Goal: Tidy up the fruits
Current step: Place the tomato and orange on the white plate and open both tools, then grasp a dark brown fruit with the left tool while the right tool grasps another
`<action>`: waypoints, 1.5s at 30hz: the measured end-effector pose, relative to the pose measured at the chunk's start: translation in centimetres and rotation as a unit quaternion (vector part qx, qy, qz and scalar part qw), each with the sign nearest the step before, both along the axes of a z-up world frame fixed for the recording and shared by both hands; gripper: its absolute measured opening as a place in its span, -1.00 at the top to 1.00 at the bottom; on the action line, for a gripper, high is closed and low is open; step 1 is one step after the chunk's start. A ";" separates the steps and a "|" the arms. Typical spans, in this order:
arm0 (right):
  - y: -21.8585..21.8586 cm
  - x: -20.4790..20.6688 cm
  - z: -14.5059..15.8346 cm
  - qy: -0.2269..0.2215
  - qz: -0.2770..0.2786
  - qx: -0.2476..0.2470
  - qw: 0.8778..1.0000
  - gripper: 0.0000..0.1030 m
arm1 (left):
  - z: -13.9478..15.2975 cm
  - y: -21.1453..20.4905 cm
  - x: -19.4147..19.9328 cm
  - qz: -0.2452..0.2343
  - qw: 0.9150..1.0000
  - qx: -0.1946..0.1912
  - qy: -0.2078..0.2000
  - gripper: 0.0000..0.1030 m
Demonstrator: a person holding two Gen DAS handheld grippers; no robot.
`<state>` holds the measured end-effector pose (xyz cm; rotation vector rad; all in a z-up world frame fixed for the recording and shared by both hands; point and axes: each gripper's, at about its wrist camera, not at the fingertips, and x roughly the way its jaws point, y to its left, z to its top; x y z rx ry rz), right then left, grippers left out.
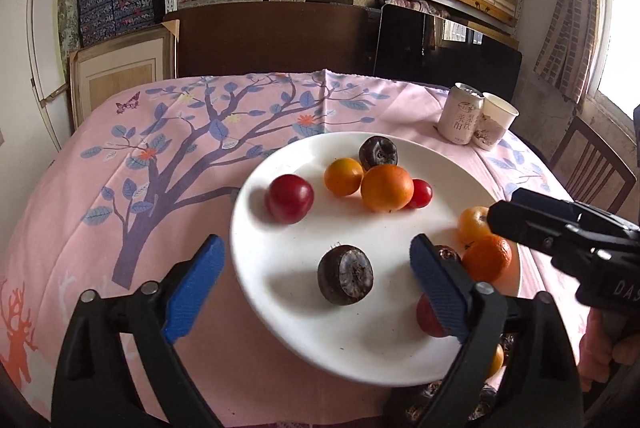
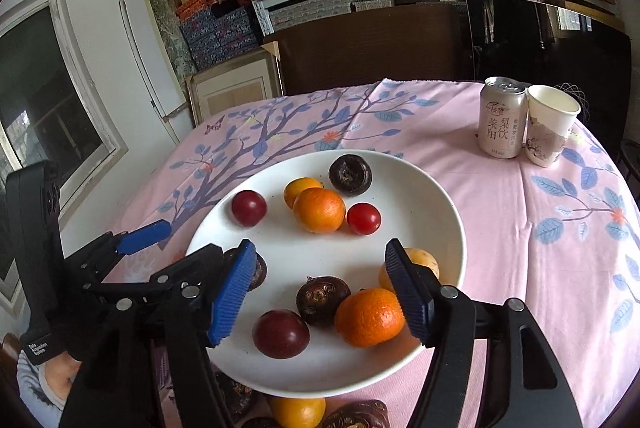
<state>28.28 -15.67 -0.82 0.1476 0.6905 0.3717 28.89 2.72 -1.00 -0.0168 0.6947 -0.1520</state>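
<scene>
A white plate (image 1: 288, 324) (image 2: 448, 212) on the pink tablecloth holds several fruits: oranges, red plums, small tomatoes and dark water chestnuts. My left gripper (image 1: 318, 280) is open, its blue fingers on either side of a dark chestnut (image 1: 345, 274) lying on the plate, not touching it. My right gripper (image 2: 320, 286) is open above the plate's near side, with a dark chestnut (image 2: 322, 300), a dark red plum (image 2: 281, 334) and an orange (image 2: 370, 316) between its fingers. The right gripper's black body shows in the left view (image 1: 560, 228).
A drink can (image 2: 502, 118) and a paper cup (image 2: 550, 124) stand at the table's far right. More fruit lies off the plate at the near edge (image 2: 298, 410). Shelves of boxes and a dark board stand behind the table.
</scene>
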 end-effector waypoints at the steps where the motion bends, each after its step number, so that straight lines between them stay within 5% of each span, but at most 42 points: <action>1: -0.3 -0.5 0.2 -0.004 -0.004 0.001 1.000 -0.38 | 0.0 0.0 -0.7 0.004 1.000 0.006 -0.005 -0.84; 21: -9.3 -8.6 -4.3 0.042 -0.100 0.088 0.990 -0.67 | -2.4 -0.6 -10.2 0.007 1.000 0.028 -0.001 -0.90; 28: -9.0 -8.7 -4.4 0.042 -0.100 0.083 0.991 -0.67 | -3.4 -2.6 -10.0 -0.023 0.998 0.060 0.015 -0.90; 45: -8.7 -8.7 -4.4 0.046 -0.093 0.072 0.992 -0.67 | -5.7 -3.9 -6.0 -0.031 0.994 0.052 0.096 -0.92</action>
